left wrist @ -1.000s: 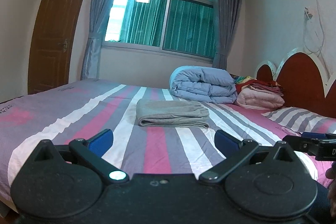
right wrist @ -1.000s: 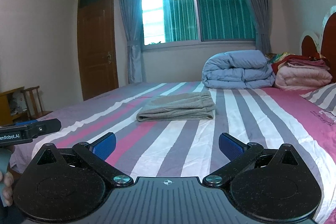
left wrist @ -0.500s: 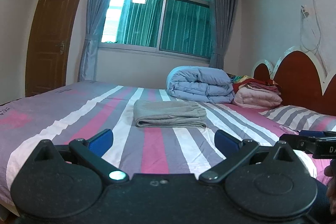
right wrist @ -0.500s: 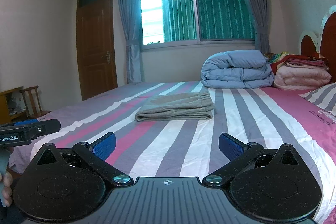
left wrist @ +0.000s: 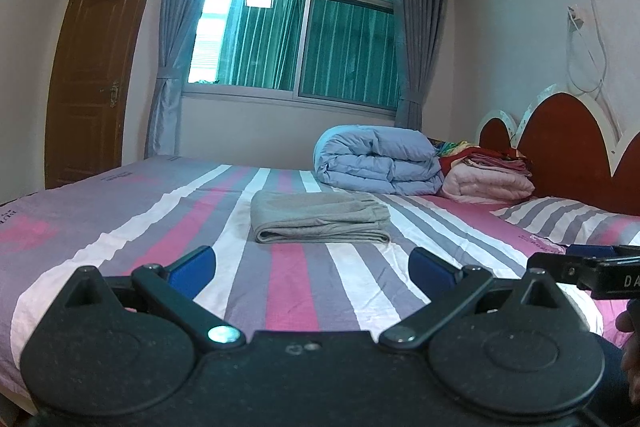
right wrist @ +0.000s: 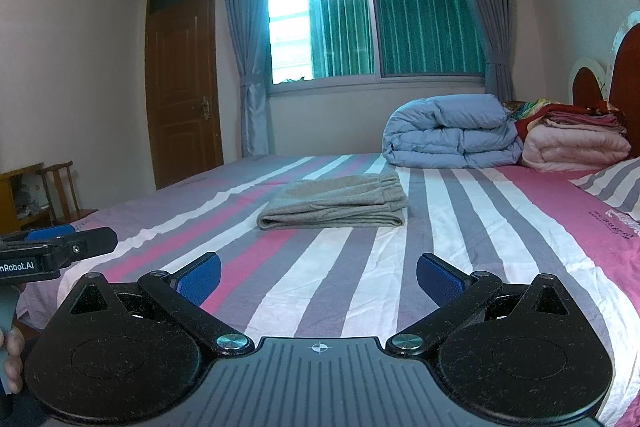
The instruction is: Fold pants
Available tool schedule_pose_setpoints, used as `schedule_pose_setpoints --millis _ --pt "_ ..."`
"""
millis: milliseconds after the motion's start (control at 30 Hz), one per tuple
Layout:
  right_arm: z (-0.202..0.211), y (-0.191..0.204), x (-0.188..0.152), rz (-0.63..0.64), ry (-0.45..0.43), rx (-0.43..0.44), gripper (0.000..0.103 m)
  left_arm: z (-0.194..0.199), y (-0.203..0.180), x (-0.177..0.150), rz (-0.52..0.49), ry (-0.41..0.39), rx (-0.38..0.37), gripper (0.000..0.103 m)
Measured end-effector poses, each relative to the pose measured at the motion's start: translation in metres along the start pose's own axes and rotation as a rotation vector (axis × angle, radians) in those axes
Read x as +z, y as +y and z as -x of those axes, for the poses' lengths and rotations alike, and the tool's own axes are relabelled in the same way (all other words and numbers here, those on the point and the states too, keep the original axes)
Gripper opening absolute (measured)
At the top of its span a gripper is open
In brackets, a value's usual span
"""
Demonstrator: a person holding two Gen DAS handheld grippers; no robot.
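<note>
The grey pants (left wrist: 320,221) are lying as a folded, layered bundle on the striped bedsheet (left wrist: 296,283) near the middle of the bed, well apart from both tools and in front of the rolled blue duvet (left wrist: 378,161). The left gripper (left wrist: 312,267) is hovering above the near edge of the bed with its blue pads spread wide, holding nothing. The right gripper (right wrist: 318,277) is likewise hanging open and empty.

The fabric is looking like soft, light, limp jersey, so it would likely be sagging and sliding apart if lifted by one layer only. A safer hold would be pinching all layers at the thick folded edge (right wrist: 332,223) facing the grippers, one tool toward each end, or at the gathered waistband (right wrist: 390,187). The fold appears complete.
</note>
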State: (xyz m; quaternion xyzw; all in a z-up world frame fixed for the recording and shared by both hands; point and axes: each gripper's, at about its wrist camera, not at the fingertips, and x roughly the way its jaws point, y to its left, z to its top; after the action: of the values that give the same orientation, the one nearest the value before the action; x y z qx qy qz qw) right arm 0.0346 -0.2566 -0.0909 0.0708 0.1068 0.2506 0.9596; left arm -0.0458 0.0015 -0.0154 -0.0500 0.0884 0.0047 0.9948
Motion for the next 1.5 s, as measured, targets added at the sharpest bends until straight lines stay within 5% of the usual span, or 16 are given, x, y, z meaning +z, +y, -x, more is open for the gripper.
schedule_pose_setpoints --millis 1500 --pt "0.001 -0.005 0.0 0.005 0.004 0.003 0.103 0.0 0.011 -0.005 0.008 -0.03 -0.034 0.097"
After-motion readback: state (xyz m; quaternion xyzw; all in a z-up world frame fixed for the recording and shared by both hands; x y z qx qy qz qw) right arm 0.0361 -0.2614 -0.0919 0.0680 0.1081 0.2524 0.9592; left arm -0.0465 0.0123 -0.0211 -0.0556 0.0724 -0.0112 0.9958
